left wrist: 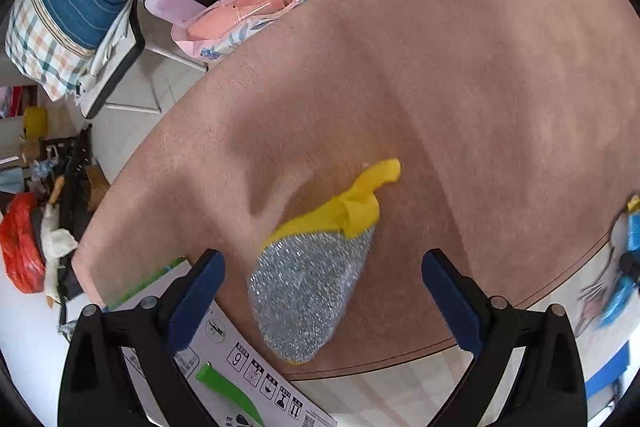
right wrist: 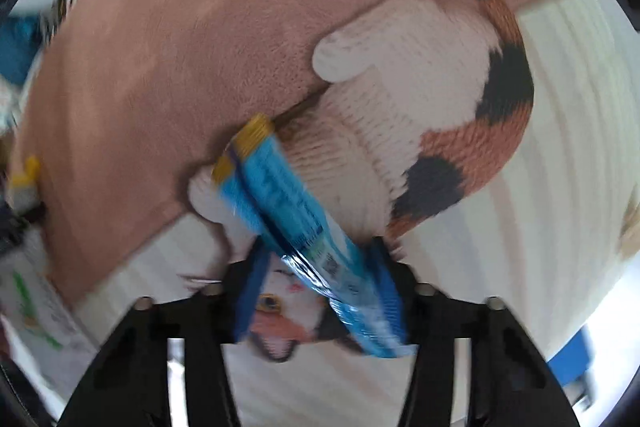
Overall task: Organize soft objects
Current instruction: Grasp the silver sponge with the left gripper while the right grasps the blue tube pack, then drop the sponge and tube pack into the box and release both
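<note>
Over on the left, the left hand-held gripper (left wrist: 322,297) hangs with its jaws spread wide and nothing in them; the silver-and-yellow scrubbing cloth (left wrist: 310,283) lies flat on the pink mat (left wrist: 440,87) right between and just beyond the blue pads, its long axis running away up and to the right toward the yellow tail; the near end sits close to the mat's edge, with a white carton (left wrist: 240,367) just to the left, so there's more free room ahead than behind. Swinging right, the right hand-held gripper (right wrist: 320,291) is clenched on a blue packet (right wrist: 288,211), the pads pressing both sides; the picture is smeared, so I'd guess it's a wrapped sponge pack; it angles up and left over the cat picture (right wrist: 420,107) on the mat, open surface all round.
</note>
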Available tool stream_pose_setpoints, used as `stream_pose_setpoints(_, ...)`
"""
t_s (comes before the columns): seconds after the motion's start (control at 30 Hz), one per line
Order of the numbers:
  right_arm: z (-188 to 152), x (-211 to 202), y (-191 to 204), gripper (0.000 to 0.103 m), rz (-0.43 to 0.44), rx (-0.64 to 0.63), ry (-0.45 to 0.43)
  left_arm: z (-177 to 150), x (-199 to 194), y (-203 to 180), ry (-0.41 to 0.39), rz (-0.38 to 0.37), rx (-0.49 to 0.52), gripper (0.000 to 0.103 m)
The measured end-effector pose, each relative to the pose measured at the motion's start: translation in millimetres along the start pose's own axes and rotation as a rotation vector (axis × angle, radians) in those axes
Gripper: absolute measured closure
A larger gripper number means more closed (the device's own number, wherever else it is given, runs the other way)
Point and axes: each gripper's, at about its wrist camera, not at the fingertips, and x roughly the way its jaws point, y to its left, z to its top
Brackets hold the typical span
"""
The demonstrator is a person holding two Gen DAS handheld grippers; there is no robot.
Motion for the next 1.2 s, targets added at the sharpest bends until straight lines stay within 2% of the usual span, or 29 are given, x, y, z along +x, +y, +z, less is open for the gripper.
stream_pose_setpoints(0.03, 0.9, -0.3, -3.5, 0.058, 0.096, 0.043, 0.029, 2.0, -1.6, 4.3, 0.002, -0.024, -0.017, 0.002)
stream_pose_setpoints(0.07, 1.7, -1.3, -3.3, 0.057, 0.117, 0.045, 0.036, 3.7, -2.8, 7.4, 0.002, -0.043, -0.027, 0.002)
stream_pose_setpoints(0.17, 2.4, -4.8, 8.4, 0.036, 0.015, -0.038, 0.003, 7.0, -3.9, 17.4, 0.014, -0.102, -0.06, 0.002)
stream_pose_setpoints(0.2, 2.6, -3.9, 12.2, 0.036, -0.009, -0.063, -0.009, 7.6, -2.8, 20.1, 0.022, -0.13, -0.064, 0.002)
stream_pose_setpoints(0.3, 0.6, 4.3, 25.0, 0.036, -0.037, -0.101, 0.006, 9.6, 4.6, 24.4, 0.032, -0.136, -0.063, 0.002)
stream_pose_setpoints(0.5, -10.7, 9.3, 53.7, 0.035, -0.132, -0.157, -0.039, 10.6, 20.8, 16.1, 0.037, -0.064, -0.011, 0.002)
stream_pose_setpoints(0.53, -12.6, 9.5, 61.1, 0.036, -0.147, -0.164, -0.044, 10.6, 18.8, 16.1, 0.018, -0.069, -0.016, 0.006)
stream_pose_setpoints(0.57, -14.9, 10.0, 64.8, 0.038, -0.165, -0.175, -0.049, 10.6, 16.5, 15.9, 0.002, -0.082, -0.02, 0.009)
stream_pose_setpoints(0.63, -21.7, 10.7, 75.1, 0.051, -0.228, -0.203, -0.077, 8.6, 11.5, 17.3, -0.015, -0.135, -0.042, 0.036)
stream_pose_setpoints(0.67, -25.9, 9.1, 80.1, 0.064, -0.241, -0.218, -0.096, 8.1, 8.3, 16.8, -0.019, -0.144, -0.049, 0.054)
stream_pose_setpoints(0.7, -29.0, 9.0, 84.5, 0.077, -0.241, -0.224, -0.101, 7.2, 5.2, 14.1, -0.022, -0.133, -0.045, 0.06)
stream_pose_setpoints(0.77, -35.0, 8.6, 91.1, 0.08, -0.252, -0.234, -0.097, 4.4, 1.5, 8.3, -0.042, -0.101, -0.028, 0.062)
stream_pose_setpoints(0.83, -41.8, 5.4, 96.0, 0.086, -0.251, -0.242, -0.104, -2.4, -2.3, 7.0, -0.047, -0.113, -0.033, 0.063)
stream_pose_setpoints(1.0, -70.4, -24.1, 112.3, 0.087, -0.152, -0.267, -0.124, -30.3, -27.6, 21.2, -0.101, -0.161, -0.09, 0.064)
stream_pose_setpoints(1.07, -79.4, -42.8, 116.6, 0.087, -0.11, -0.29, -0.141, -48.3, -45.9, 32.4, -0.137, -0.171, -0.134, 0.064)
stream_pose_setpoints(1.2, -118.1, -88.5, 144.1, 0.087, -0.03, -0.386, -0.196, -107.2, -90.0, 56.1, -0.244, -0.264, -0.223, 0.064)
